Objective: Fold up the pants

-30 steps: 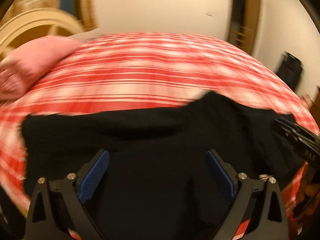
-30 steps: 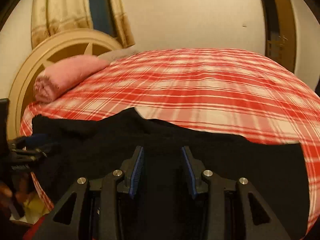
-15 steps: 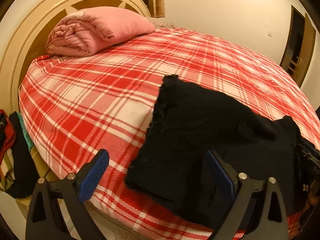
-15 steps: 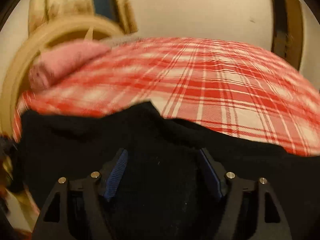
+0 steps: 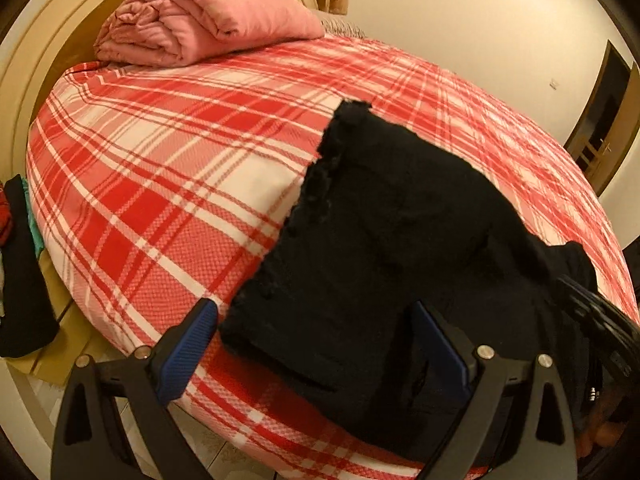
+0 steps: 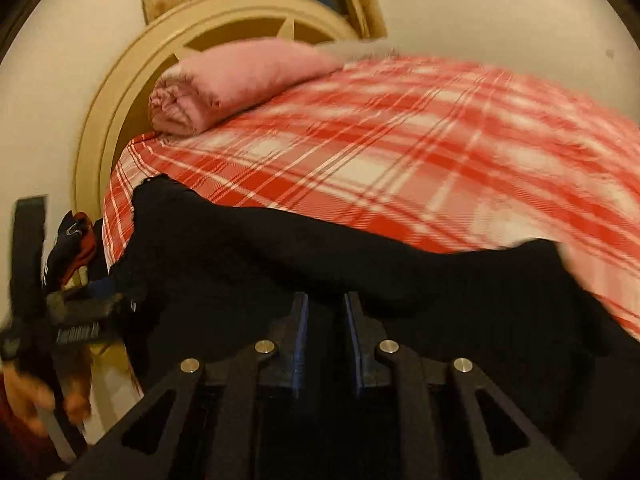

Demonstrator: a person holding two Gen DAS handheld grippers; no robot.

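Observation:
The black pants (image 5: 384, 240) lie folded on the red plaid bed (image 5: 168, 184), reaching from its middle to the near right edge. My left gripper (image 5: 316, 344) is open and empty, its blue pads wide apart just above the near end of the pants. In the right wrist view the pants (image 6: 320, 256) spread across the near side. My right gripper (image 6: 326, 320) has its jaws close together with black cloth between them, so it is shut on the pants. The left gripper also shows in the right wrist view (image 6: 92, 312) at the left.
A rolled pink blanket (image 5: 200, 20) lies at the head of the bed against the round cream headboard (image 5: 36, 36). Dark and red clothes (image 5: 16, 272) hang beside the bed on the left. A wooden door (image 5: 604, 120) stands at the far right.
My left gripper drew back off the pants and swung left, staying open. My right gripper opened wide half a second ago and has now closed on the cloth.

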